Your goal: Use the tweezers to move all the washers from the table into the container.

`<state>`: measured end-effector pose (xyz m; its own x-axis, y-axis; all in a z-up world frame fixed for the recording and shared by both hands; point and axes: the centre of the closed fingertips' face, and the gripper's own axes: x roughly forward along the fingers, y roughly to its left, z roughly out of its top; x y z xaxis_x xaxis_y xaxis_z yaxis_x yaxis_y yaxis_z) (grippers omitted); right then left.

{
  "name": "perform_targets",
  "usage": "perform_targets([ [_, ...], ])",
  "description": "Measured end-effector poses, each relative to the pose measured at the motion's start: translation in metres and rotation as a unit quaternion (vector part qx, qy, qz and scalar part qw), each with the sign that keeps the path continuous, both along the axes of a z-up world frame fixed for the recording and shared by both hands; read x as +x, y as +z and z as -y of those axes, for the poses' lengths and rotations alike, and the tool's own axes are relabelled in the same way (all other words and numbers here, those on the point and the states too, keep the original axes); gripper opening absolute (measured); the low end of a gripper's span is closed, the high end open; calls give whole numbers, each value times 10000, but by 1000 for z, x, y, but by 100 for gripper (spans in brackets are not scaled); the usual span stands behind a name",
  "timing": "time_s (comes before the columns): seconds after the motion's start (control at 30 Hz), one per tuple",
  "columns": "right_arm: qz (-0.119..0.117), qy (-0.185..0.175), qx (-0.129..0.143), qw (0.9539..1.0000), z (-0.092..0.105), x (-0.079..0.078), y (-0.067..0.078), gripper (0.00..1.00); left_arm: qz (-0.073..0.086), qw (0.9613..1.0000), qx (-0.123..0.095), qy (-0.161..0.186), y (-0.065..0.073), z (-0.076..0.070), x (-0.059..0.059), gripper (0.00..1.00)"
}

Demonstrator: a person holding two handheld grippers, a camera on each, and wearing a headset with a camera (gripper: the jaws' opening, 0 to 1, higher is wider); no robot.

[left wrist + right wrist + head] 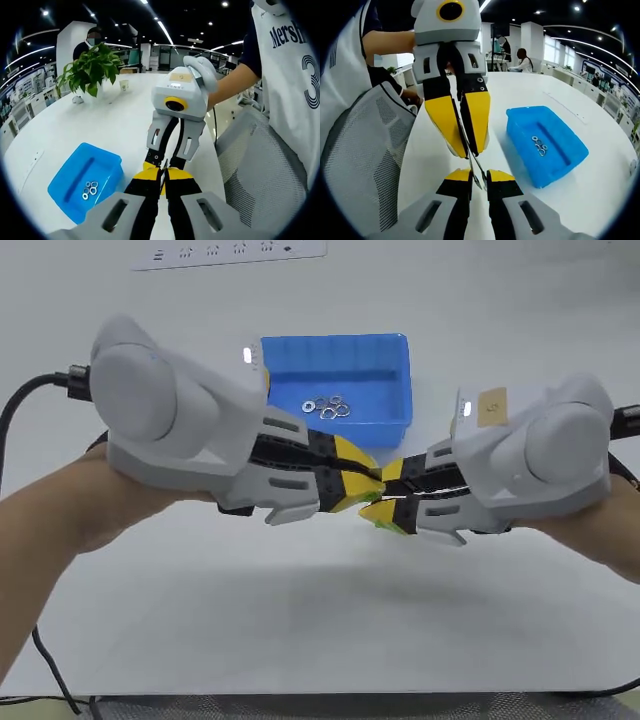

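Above the middle of the white table [300,620], tip to tip: the left gripper [362,482], reaching in from the left edge's side, and the right gripper [392,497], from the right. Pinched between the left gripper's yellow jaws, pressed together on the thin metal: the tweezers [475,167], a slim strip running out of those jaws and into the right gripper's. Closed in on the strip's other end as well, the right gripper's jaws, with just a sliver of gap taken up by the metal. Hard to make out in the head view, where the jaw tips crowd over the strip. Beyond the grippers, toward the far edge of the table and a little right of its middle: the blue container [400,390], open-topped, standing flat. Inside it, clustered on the floor near the front wall: the washers [327,407], small silver rings touching or overlapping, too small to count surely. Along the far edge, toward the left corner: a white power strip [230,252]. Near the left edge, trailing from the left gripper's rear: a black cable [40,383]. In the left gripper view, on the table well beyond the container: a potted green plant [90,67]; beside the table, a grey mesh chair [255,160].
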<state>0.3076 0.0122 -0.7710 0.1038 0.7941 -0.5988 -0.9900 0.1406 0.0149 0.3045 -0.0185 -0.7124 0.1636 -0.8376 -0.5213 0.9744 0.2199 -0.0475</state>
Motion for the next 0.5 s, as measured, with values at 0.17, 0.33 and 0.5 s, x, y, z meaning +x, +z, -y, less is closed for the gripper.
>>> perform_targets([
  [0.17,-19,-14,-1,10000,0,0,-3,13,-14,10000,51,-15,-4,1,0,7],
  [0.33,-20,19,-12,10000,0,1,-5,13,-14,9999,97,-28,-6,1,1,7],
  [0.5,-56,-5,-4,10000,0,4,-6,13,-47,9999,94,-1,-8,0,2,7],
])
